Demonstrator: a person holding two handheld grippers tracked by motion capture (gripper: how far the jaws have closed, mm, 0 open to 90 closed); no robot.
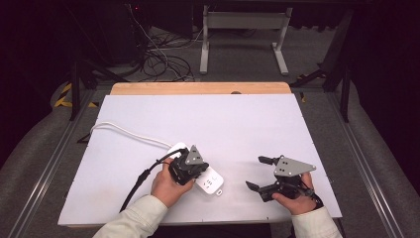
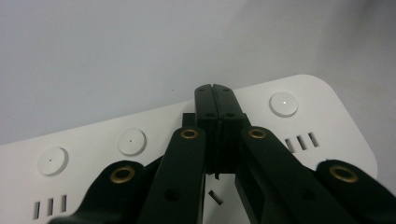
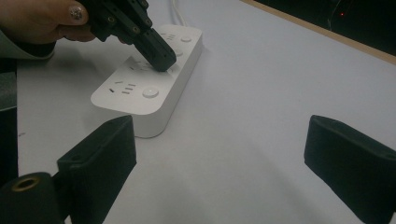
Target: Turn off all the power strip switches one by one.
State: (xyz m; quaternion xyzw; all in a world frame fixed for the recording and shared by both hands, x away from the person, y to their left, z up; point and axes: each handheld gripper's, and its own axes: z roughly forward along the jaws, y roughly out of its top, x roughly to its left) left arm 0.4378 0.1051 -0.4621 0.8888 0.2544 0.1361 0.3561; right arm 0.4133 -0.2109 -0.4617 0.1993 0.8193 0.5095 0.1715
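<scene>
Closed left gripper fingers touch power strip — cord behind.

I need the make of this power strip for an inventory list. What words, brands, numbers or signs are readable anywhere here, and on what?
None can be read.
Power strip: plain white top with round buttons and socket slots, no print visible.
Left gripper and right gripper: black, unmarked.
White table: blank.

A white-topped wooden table is sitting on grey carpeted floor. Black tangled cables and a white metal frame are lying in darkness behind.
</scene>
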